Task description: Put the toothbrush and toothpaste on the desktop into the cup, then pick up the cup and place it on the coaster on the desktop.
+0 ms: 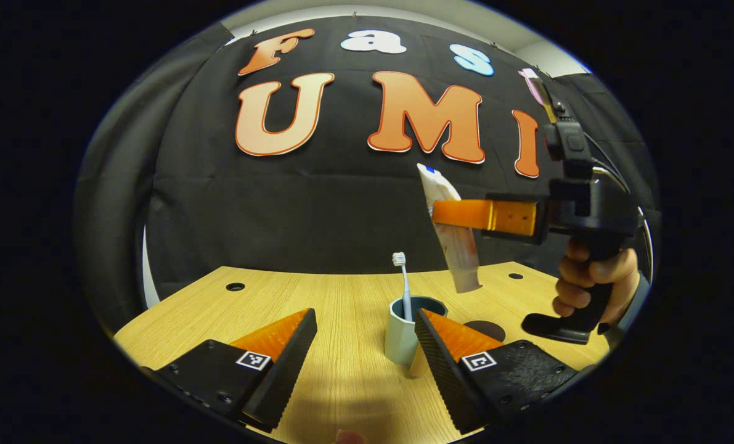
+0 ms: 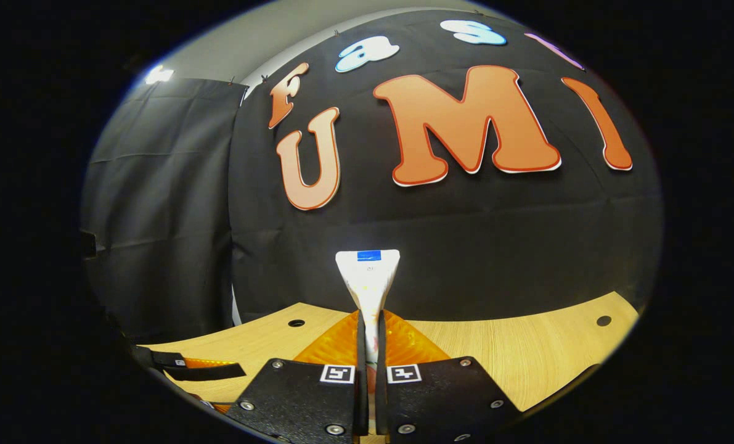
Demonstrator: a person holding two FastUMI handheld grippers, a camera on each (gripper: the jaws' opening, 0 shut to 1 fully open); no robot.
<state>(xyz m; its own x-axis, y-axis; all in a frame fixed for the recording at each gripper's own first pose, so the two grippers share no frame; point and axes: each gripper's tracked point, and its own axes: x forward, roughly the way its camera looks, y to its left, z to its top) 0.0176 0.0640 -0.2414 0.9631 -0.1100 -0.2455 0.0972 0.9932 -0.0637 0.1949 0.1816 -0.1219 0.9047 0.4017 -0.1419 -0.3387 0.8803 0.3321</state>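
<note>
Cup (image 1: 403, 336) near desk (image 1: 342, 302) middle, toothbrush (image 1: 403, 290) upright inside. Left gripper (image 1: 367, 351) spread wide; right finger hides cup's lower edge. Toothpaste (image 1: 456, 246) at 1 o'clock above cup, clamped by right gripper (image 1: 465, 214). Coaster (image 1: 487, 328) partly hidden at 3 o'clock.
</note>
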